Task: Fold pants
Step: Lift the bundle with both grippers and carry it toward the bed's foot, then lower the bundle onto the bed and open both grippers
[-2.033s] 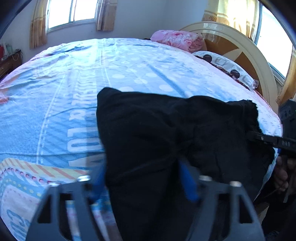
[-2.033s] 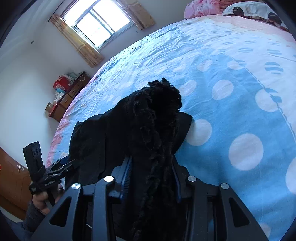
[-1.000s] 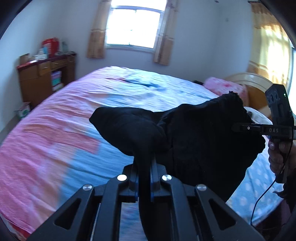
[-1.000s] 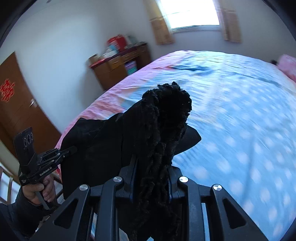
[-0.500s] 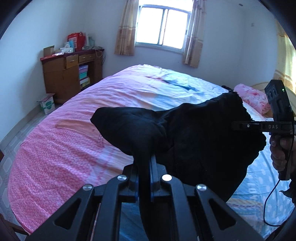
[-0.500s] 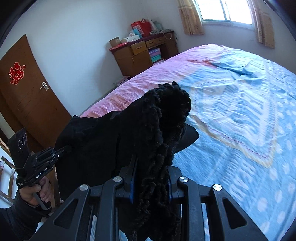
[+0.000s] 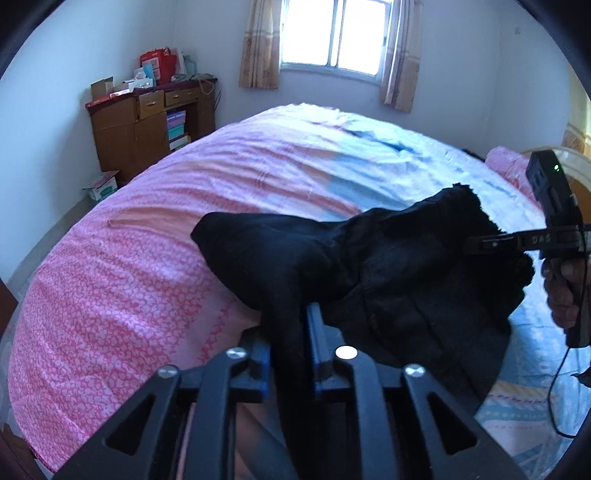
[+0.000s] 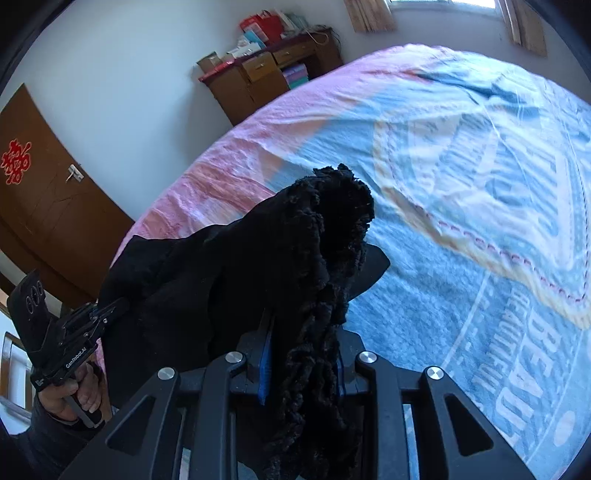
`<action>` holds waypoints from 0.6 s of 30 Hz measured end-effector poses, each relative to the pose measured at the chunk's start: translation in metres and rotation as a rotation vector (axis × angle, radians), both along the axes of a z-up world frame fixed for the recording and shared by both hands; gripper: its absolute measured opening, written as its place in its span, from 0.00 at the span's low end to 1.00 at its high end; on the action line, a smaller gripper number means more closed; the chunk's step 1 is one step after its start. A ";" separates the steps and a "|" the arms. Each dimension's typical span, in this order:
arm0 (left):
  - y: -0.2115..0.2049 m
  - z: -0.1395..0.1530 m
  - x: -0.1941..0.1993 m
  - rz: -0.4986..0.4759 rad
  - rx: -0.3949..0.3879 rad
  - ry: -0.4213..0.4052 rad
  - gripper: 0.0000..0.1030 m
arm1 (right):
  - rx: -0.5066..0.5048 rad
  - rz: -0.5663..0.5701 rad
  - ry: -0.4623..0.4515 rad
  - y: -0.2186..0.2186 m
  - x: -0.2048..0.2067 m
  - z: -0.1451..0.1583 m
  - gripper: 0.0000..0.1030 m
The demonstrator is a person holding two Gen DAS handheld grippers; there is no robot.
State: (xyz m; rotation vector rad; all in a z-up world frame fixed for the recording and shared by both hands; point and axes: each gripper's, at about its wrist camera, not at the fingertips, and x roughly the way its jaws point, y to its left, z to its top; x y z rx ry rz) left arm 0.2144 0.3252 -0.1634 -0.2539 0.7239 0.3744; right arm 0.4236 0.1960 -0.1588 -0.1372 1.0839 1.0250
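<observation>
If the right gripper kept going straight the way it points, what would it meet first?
Beyond the black pants bunched between the right gripper's fingers, probably the blue part of the bedspread; nothing else seems to lie between, though depth is unclear.

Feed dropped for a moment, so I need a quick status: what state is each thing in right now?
black pants: bunched, lifted over the bed, held at two ends.
left gripper: jaws opening, pants fabric between them.
right gripper: shut on the fuzzy end of the pants.
bed: covered by a pink and blue sheet.
window: curtains drawn aside.
</observation>
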 end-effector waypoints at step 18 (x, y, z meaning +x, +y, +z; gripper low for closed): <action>0.012 -0.003 -0.023 0.142 0.005 0.000 0.85 | -0.007 -0.155 0.004 -0.028 0.020 -0.011 0.63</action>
